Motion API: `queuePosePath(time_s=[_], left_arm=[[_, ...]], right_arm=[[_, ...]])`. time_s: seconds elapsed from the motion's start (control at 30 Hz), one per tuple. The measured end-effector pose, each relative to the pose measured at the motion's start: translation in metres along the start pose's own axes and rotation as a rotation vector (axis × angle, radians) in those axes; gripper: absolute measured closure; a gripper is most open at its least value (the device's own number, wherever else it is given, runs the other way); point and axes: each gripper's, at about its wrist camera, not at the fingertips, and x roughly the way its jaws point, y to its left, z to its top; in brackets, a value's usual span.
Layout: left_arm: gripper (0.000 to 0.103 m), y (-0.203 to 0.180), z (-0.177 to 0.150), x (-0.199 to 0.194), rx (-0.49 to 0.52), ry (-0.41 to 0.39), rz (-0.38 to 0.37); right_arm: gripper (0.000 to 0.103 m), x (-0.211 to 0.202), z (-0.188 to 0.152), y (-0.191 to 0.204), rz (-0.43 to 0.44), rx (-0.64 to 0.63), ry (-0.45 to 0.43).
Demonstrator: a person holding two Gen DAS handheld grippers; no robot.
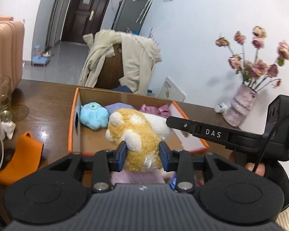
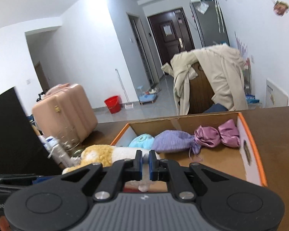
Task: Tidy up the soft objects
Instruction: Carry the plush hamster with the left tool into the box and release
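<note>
A yellow-and-white plush toy (image 1: 138,134) hangs over the near end of an open cardboard box with an orange rim (image 1: 73,123). My left gripper (image 1: 143,152) is shut on its yellow body, blue pads pressing both sides. My right gripper (image 1: 169,121) comes in from the right and meets the toy's white part. In the right wrist view, that gripper (image 2: 145,159) is shut on a bit of the plush toy (image 2: 106,154). Inside the box (image 2: 254,140) lie a blue plush (image 1: 94,115), a lilac pouch (image 2: 171,140) and a pink satin bundle (image 2: 217,134).
The box stands on a dark wooden table (image 1: 48,100). An orange felt piece (image 1: 23,154) and a glass jar (image 1: 2,96) are at the left, a vase of flowers (image 1: 240,105) at the right. A coat-draped chair (image 1: 125,61) is behind the table, and a pink suitcase (image 2: 67,105) beside it.
</note>
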Motion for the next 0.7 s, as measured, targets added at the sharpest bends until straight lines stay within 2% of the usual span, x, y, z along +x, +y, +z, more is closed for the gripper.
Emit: queuePosePath(time_s=[0.1,0.27,0.43,0.53,0.63,0.67,0.7], left_arm=[[0.067,0.025,0.019,0.036,-0.039,0.065,0.012],[0.067,0.054,0.033,0.079,-0.064,0.146,0.053],[0.065,0.065,0.032,0.101,-0.028,0.215,0.113],[0.060,0.067,0.026,0.110,-0.019,0.240,0.162],[0.047,0.063,0.025,0.107,-0.019,0.226,0.163],[0.034,0.061,0.025,0.104,-0.014,0.213,0.162],[0.026,0.058,0.026,0.100,-0.001,0.197,0.176]], right_arm=[[0.097,0.045,0.011,-0.006,-0.020,0.016,0.045],[0.097,0.111,0.009,-0.020,-0.049,0.091,0.137],[0.097,0.142,-0.004,-0.019,-0.070,0.087,0.200],[0.096,0.148,-0.010,-0.015,-0.064,0.073,0.212],[0.088,0.148,-0.010,-0.009,-0.067,0.047,0.226],[0.086,0.148,-0.009,-0.009,-0.058,0.046,0.227],[0.085,0.145,-0.009,-0.009,-0.049,0.050,0.228]])
